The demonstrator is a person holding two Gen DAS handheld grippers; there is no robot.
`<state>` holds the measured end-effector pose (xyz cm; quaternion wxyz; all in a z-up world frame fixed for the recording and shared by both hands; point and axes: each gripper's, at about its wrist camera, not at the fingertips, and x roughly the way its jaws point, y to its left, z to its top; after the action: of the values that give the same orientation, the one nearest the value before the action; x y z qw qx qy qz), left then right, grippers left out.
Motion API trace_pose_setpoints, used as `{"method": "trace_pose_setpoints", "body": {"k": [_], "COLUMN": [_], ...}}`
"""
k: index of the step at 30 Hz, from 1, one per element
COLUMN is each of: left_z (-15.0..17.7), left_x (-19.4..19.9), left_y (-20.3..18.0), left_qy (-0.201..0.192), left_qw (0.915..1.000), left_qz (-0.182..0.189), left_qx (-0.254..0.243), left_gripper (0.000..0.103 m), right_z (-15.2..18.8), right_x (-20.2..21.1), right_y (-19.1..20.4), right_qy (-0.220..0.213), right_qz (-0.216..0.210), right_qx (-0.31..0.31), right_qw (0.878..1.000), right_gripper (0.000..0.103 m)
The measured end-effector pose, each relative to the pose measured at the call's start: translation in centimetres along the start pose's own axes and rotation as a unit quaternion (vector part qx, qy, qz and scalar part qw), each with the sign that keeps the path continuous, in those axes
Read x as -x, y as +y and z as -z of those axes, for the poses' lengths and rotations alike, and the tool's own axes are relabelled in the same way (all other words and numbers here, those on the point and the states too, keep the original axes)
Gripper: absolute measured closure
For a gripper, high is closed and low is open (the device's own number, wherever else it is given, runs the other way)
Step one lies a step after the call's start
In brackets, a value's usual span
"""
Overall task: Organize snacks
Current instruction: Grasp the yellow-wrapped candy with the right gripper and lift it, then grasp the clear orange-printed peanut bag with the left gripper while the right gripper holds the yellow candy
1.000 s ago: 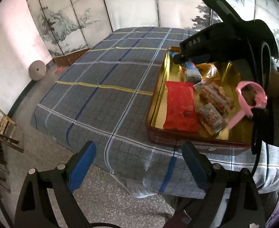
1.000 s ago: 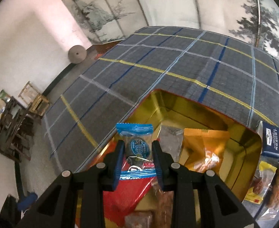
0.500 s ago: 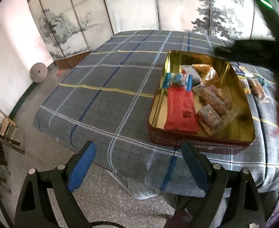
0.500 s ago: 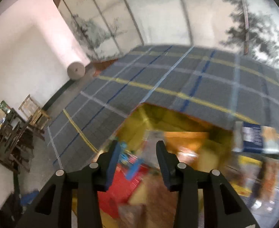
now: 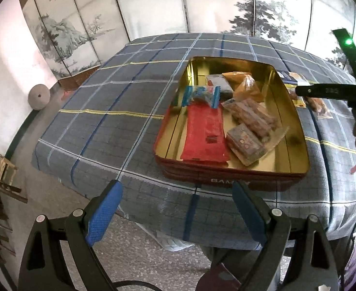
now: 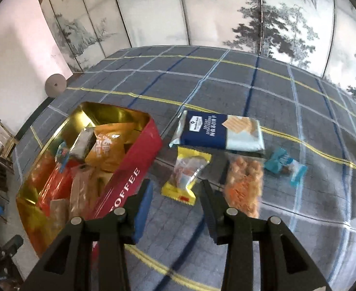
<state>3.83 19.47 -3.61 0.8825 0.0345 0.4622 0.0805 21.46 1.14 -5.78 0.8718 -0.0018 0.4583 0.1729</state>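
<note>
Beside red rectangular tin [image 6: 129, 169], on right: yellow plastic snack packet [image 6: 186, 177], long axis near-to-far; right gripper [image 6: 176, 208] above, jaws apart, empty.

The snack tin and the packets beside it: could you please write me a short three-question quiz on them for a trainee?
1. True or false: the right gripper holds a packet.
2. How many packets lie on the tablecloth outside the tin?
3. Which packet lies farthest from the tin: A yellow packet, B navy cracker pack, C light blue packet?

Key: 1 false, its jaws are empty; 2 four; 3 C.
</note>
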Motion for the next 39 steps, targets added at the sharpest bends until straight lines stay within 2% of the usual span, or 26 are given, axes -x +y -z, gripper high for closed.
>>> {"method": "trace_pose_setpoints", "body": {"k": [4,7,11,13,14,16,18,20,23,25,28,33,39], "left_z": [-0.2,-0.2,-0.2,-0.3,-0.5,-0.8,-1.3,-2.0,-3.4,-4.4,-6.1,-9.0,-13.0], "left_x": [-0.4,-0.7,-0.9,-0.4,0.0,0.8,1.6,2.3,2.7,2.9,3.4,1.8,-2.8], "left_y": [0.0,-0.3,-1.0,-1.6,-1.9,-2.3,-3.1,-4.3,-6.6,-8.5,-11.8,-16.9,-21.8], "left_qy": [0.006,0.011,0.016,0.009,0.001,-0.009,-0.018,-0.019,0.002,0.012,0.008,0.027,0.056], "left_qw": [1.0000,0.9999,0.9997,0.9995,0.9994,0.9993,0.9988,0.9977,0.9932,0.9890,0.9850,0.9777,0.9772], "left_qz": [-0.001,-0.003,-0.009,-0.018,-0.018,-0.008,0.009,0.037,0.100,0.132,0.151,0.183,0.175], "left_qx": [0.002,-0.002,-0.014,-0.022,-0.028,-0.036,-0.044,-0.053,-0.060,-0.066,-0.083,-0.099,-0.106], "left_gripper": [0.013,0.013,0.013,0.013,0.013,0.013,0.013,0.013,0.014,0.014,0.013,0.013,0.013], "right_z": [-0.3,-0.8,-1.3,-1.2,-1.0,0.3,2.2,4.3,7.6,9.6,11.5,12.9,13.3], "right_x": [-2.1,-3.2,-4.9,-4.8,-4.4,-1.6,1.9,4.8,8.2,10.0,11.6,11.8,11.0], "right_y": [-0.1,-0.4,0.5,0.7,0.5,-0.6,-2.7,-5.8,-12.1,-16.6,-21.3,-26.7,-28.4], "right_qy": [0.014,0.019,0.021,0.021,0.021,-0.007,-0.031,-0.046,-0.046,-0.043,-0.048,-0.052,-0.061], "right_qz": [0.021,0.015,0.029,0.037,0.021,-0.009,-0.009,0.017,0.093,0.145,0.196,0.213,0.189], "right_qx": [0.006,-0.001,0.020,0.033,0.028,0.019,0.008,-0.009,-0.033,-0.057,-0.079,-0.124,-0.136], "right_qw": [1.000,1.000,0.999,0.999,0.999,1.000,0.999,0.999,0.994,0.987,0.976,0.968,0.971], "right_gripper": [0.062,0.062,0.062,0.079,0.079,0.079,0.079,0.079,0.079,0.079,0.079,0.079,0.079]}}
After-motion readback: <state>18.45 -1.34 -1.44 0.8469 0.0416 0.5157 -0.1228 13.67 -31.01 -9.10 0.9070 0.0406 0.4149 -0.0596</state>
